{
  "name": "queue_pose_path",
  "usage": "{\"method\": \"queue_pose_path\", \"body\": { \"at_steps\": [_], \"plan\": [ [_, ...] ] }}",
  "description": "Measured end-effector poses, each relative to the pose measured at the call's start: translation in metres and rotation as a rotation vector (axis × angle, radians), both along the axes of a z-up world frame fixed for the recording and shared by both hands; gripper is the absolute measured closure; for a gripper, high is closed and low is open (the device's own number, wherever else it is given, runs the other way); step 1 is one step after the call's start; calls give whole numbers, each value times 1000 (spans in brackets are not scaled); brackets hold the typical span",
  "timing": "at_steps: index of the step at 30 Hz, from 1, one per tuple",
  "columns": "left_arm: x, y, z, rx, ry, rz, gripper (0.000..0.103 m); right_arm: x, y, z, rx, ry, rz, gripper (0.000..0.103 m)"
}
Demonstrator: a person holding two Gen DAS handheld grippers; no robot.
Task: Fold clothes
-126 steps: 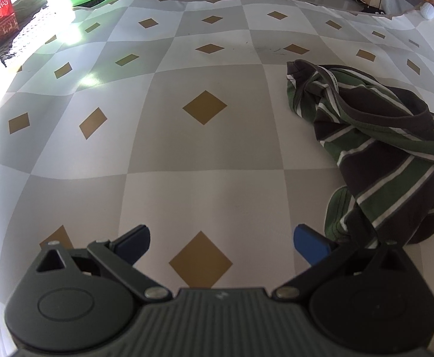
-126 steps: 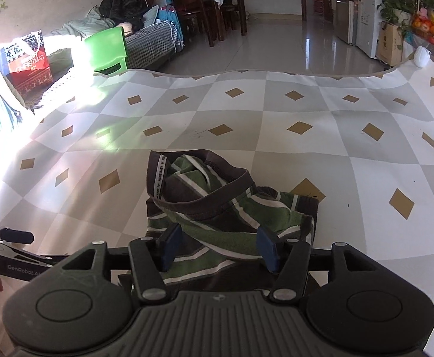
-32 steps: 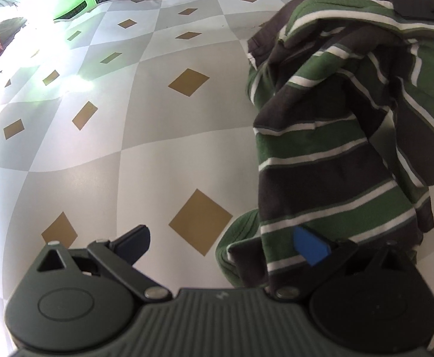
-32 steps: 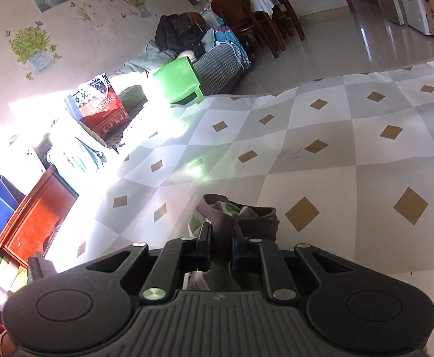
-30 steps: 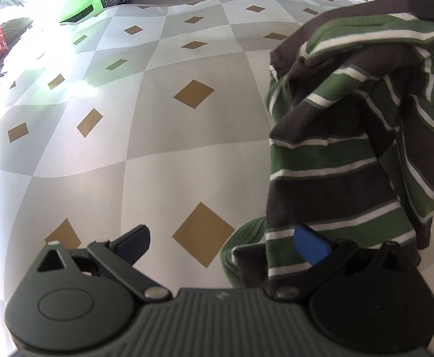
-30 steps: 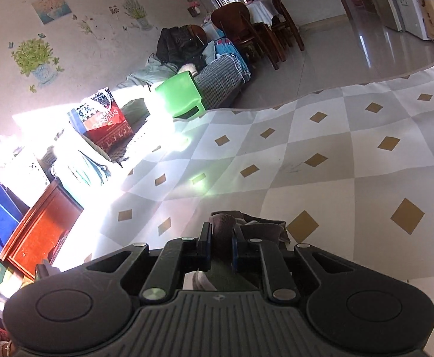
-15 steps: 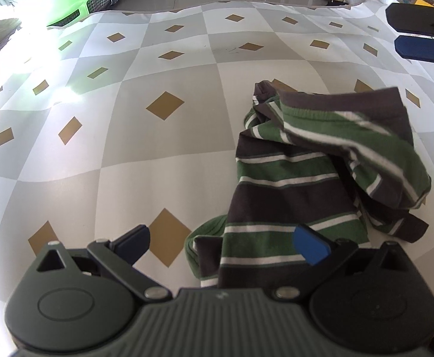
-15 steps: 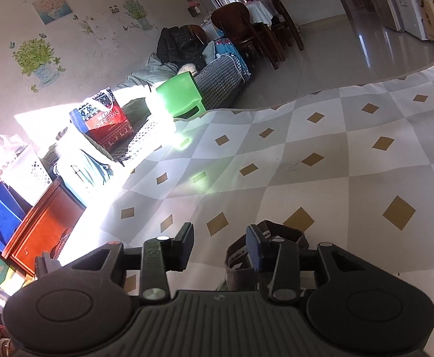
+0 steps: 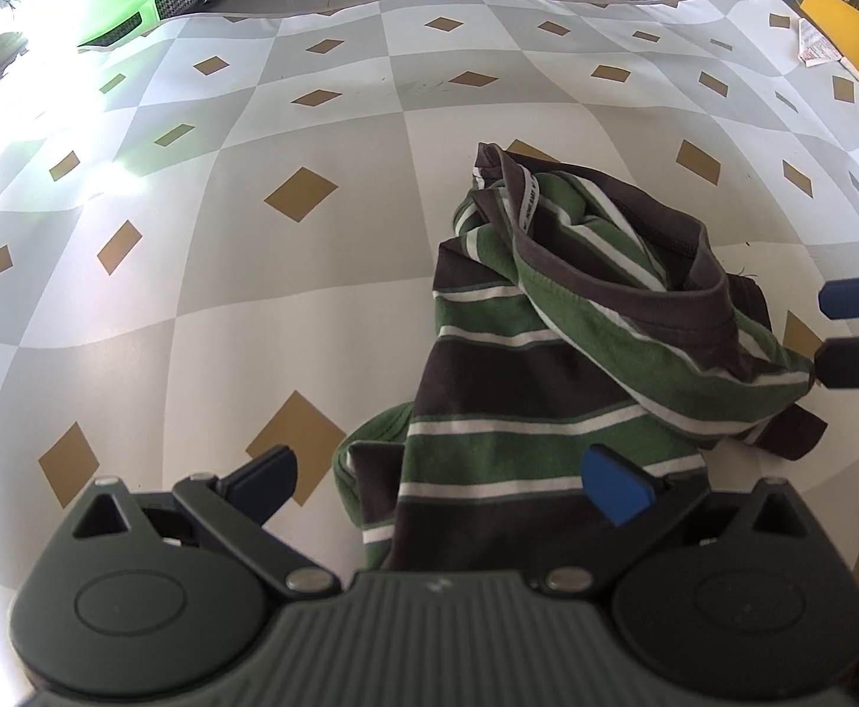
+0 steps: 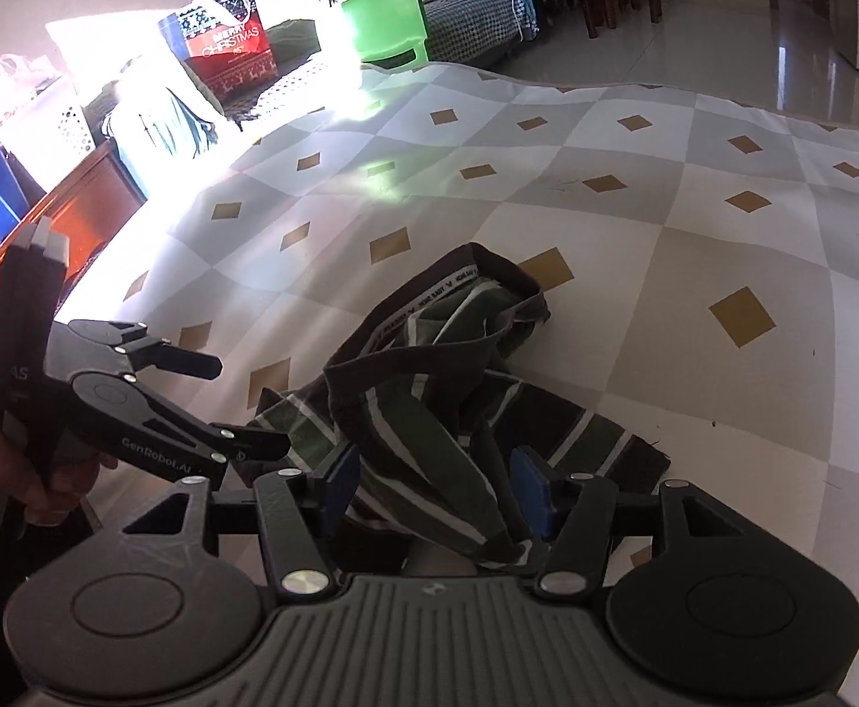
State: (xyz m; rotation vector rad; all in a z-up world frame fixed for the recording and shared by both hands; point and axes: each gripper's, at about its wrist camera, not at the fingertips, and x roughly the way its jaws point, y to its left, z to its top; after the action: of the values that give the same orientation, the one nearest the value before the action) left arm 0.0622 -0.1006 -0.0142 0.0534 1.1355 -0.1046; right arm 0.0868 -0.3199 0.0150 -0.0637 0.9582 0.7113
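Lying crumpled on the checked tablecloth (image 9: 311, 318), the striped garment (image 9: 547, 389) is our landmark: its grey waistband gapes upward on the far side. We hold the left gripper (image 9: 441, 480) just above its near edge, jaws spread wide with nothing pinched between them. Our right gripper (image 10: 435, 486) has just been opening; striped cloth still lies between its blue pads, but they do not press on it. Beyond the garment stands a green chair (image 10: 385, 23).
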Motion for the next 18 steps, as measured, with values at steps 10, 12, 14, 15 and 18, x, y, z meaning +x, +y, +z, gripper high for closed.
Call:
{"method": "queue_pose_path", "body": {
  "at_steps": [10, 12, 14, 15, 18],
  "plan": [
    [0, 2, -4, 15, 5, 4, 0, -6, 22, -25, -122, -18, 95, 42],
    [0, 3, -5, 14, 9, 5, 0, -4, 25, -30, -139, -17, 96, 42],
    [0, 3, -5, 13, 8, 4, 0, -1, 27, -36, -156, -14, 94, 42],
    [0, 3, -5, 12, 7, 2, 0, 0, 28, -39, -160, -11, 91, 42],
    [-1, 3, -4, 12, 6, -2, 0, 5, 29, -46, -162, 5, 67, 42]
  ]
}}
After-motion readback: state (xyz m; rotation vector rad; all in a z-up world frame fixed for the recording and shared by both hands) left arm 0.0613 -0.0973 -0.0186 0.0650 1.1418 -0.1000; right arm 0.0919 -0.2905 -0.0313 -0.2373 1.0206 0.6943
